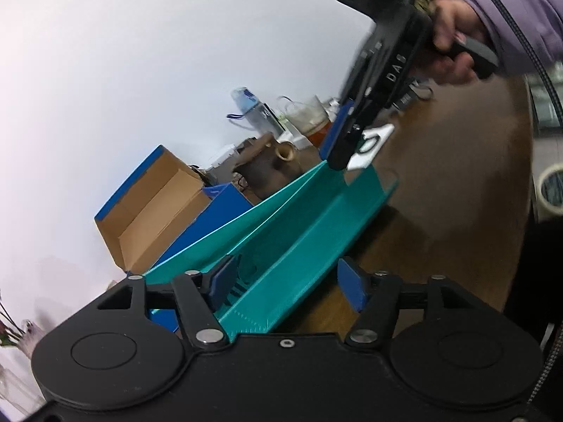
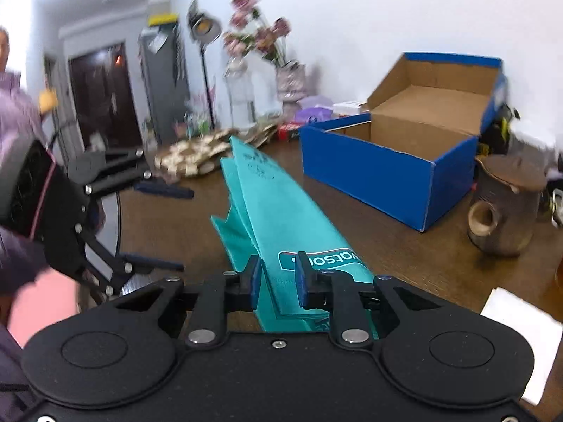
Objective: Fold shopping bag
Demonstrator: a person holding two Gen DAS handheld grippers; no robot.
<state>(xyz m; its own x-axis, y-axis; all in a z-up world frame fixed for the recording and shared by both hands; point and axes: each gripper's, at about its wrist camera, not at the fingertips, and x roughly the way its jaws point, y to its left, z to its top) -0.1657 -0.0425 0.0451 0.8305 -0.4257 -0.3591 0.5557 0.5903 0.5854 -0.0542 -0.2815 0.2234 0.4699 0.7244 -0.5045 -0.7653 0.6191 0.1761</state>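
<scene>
Left-wrist footage shows the teal shopping bag (image 1: pixel 299 225) folded into a long, narrow strip that runs across the brown table (image 1: pixel 457 190), from between the left gripper (image 1: pixel 286 283) and away to the right gripper (image 1: pixel 346 140) at its far end. The left gripper's blue pads (image 1: pixel 352 288) stand apart, with the bag's near end lying between them and no pad visibly pressing on it. This view alone shows the person's hand (image 1: pixel 454 42) in a purple sleeve (image 1: pixel 520 10) holding the right gripper's handle, and a water bottle (image 1: pixel 251 107) against the white wall. Right-wrist footage gives the opposite end: the right gripper (image 2: pixel 278 279) has its pads drawn close on either side of the bag (image 2: pixel 281 218), at the end bearing a printed logo (image 2: pixel 320 258); whether they actually pinch the fabric cannot be told. Only here do the flowers in vases (image 2: pixel 257 42), a standing lamp (image 2: pixel 206 28) and a dark door (image 2: pixel 102 95) appear. An open blue cardboard box (image 2: pixel 404 172) and a brown ceramic jar (image 2: pixel 506 204) show in both views.
</scene>
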